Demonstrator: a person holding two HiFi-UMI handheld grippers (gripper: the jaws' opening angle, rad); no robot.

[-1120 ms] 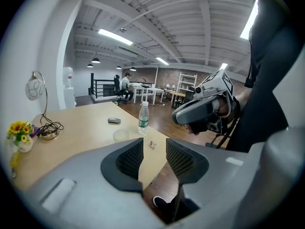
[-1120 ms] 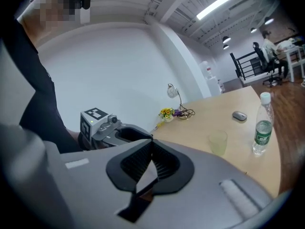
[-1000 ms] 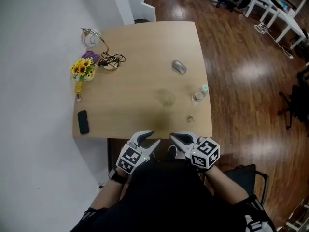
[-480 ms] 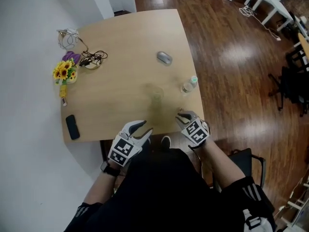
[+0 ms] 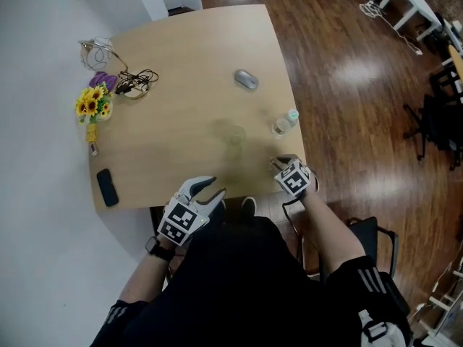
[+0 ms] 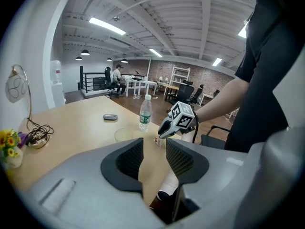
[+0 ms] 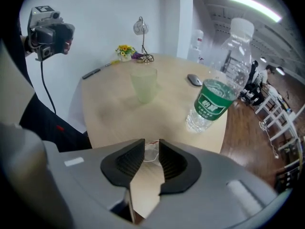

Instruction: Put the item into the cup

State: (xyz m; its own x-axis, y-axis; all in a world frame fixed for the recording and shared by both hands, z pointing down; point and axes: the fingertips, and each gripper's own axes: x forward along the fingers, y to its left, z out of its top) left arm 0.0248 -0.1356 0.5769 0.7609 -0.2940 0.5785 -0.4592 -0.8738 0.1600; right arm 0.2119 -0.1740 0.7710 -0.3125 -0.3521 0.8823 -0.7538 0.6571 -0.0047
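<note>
The item (image 7: 151,151) is small, clear-wrapped with a bit of red, and rests on the table near its front right edge. My right gripper (image 7: 152,147) has its jaws narrowed onto it, one pad at each side. From the left gripper view the item (image 6: 157,141) shows just under the right gripper (image 6: 163,131). The pale translucent cup (image 5: 234,135) stands upright mid-table, beyond and left of the item. My left gripper (image 5: 208,189) hovers open at the table's front edge, holding nothing. In the head view the right gripper (image 5: 282,162) hides the item.
A water bottle (image 5: 283,123) stands just past the right gripper, close to the table's right edge. Farther back lies a grey mouse (image 5: 246,79). At the left are sunflowers (image 5: 91,104), cables (image 5: 132,84), a lamp (image 5: 94,48) and a black phone (image 5: 106,187).
My right gripper has moved forward from the table's front edge to the item by the bottle and narrowed on it. The left gripper has stayed near the front edge.
</note>
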